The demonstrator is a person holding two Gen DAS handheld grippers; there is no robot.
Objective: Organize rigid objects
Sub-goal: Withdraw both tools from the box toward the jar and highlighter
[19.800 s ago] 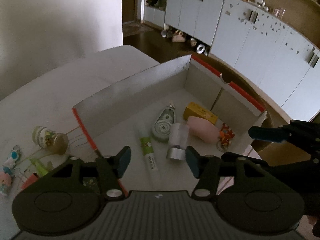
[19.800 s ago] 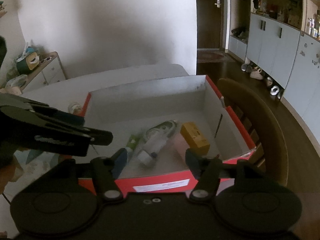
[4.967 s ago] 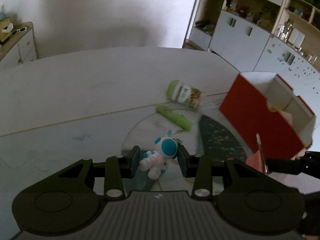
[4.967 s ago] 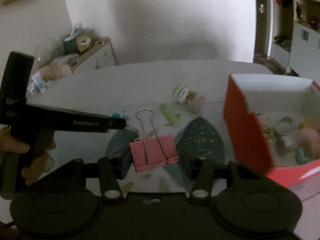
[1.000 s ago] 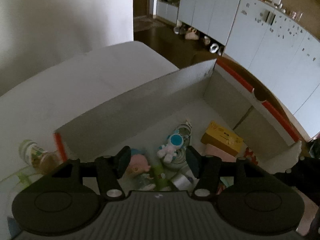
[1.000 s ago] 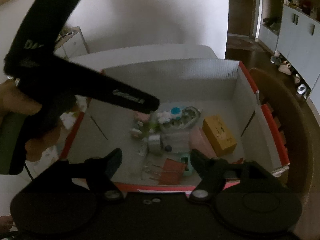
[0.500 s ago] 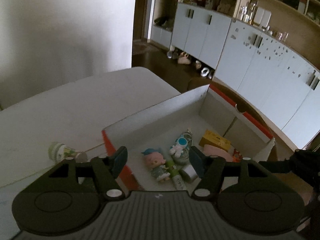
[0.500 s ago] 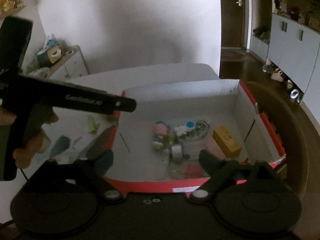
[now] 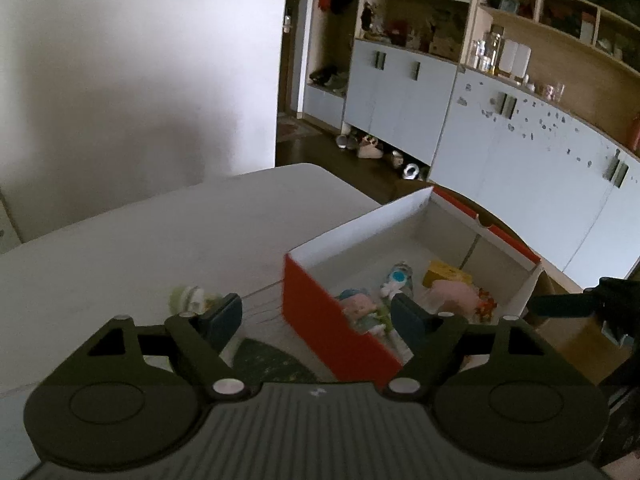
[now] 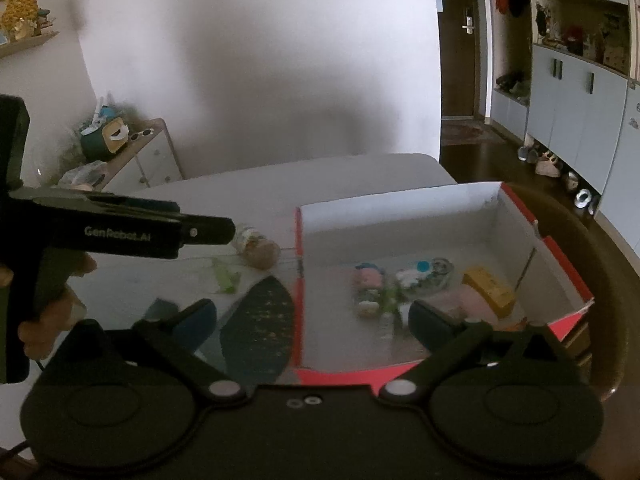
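A red cardboard box (image 9: 320, 320) with a white inside stands on the table; it also shows in the right wrist view (image 10: 298, 320). Inside lie a pink-and-blue doll (image 10: 368, 278), a blue-and-white astronaut figure (image 10: 416, 274), a yellow box (image 10: 488, 286), a pink object (image 9: 454, 292) and other small items. A small jar (image 10: 256, 250) and a green object (image 10: 226, 276) lie on the table left of the box. My left gripper (image 9: 316, 318) is open and empty, above the box's near left corner. My right gripper (image 10: 312, 322) is open and empty, in front of the box.
A dark leaf-patterned mat (image 10: 256, 328) lies on the table left of the box. A brown chair back (image 10: 600, 280) curves behind the box's right side. The left gripper's body (image 10: 120, 232) crosses the right wrist view at left. Cabinets (image 9: 520, 148) stand beyond the table.
Both grippers have pulled back and up from the box and swung left. The astronaut figure and the pink binder clip, held five seconds ago, were let go. Both jaws stand wider.
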